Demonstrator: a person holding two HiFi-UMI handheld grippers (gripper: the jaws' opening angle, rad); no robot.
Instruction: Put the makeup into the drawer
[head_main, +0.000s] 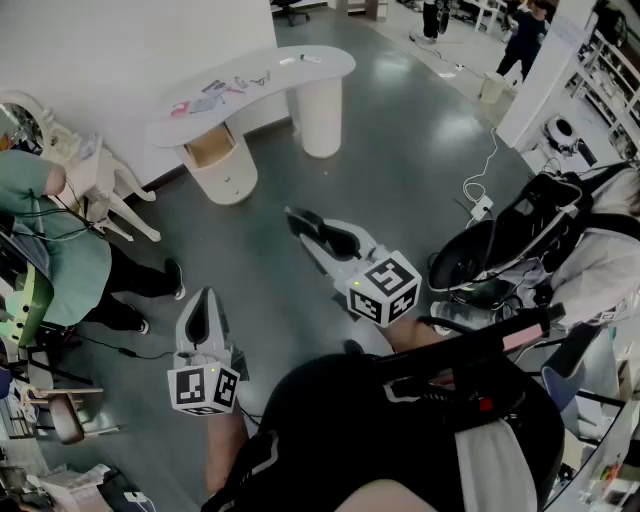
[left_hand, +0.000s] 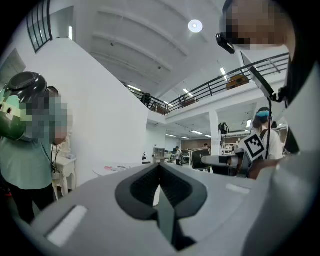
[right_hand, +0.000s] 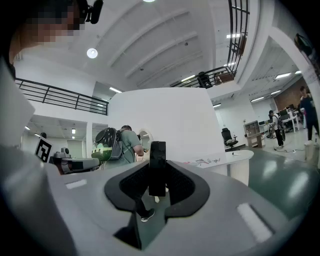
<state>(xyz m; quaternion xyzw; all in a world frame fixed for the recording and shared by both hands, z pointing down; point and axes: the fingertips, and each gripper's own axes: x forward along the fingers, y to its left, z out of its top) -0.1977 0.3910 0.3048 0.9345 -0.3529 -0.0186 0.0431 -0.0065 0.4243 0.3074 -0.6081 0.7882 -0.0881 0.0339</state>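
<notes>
Nearest, the left gripper (head_main: 203, 303) is closed on nothing. To its right, the right gripper (head_main: 298, 220) clamps a slim black rectangular makeup case (right_hand: 157, 167) upright. Far off stands a white curved surface (head_main: 322, 62) strewn with small makeup items (head_main: 215, 97), with a pale wooden drawer (head_main: 211, 148) open under its left end.

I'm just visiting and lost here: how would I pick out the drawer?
Find the white curved table against the white wall at the top of the head view. The drawer sits in the wider round pedestal under its left end. It is pulled open, showing a tan inside, whereas the slimmer pedestal under the right end is a plain column.
</notes>
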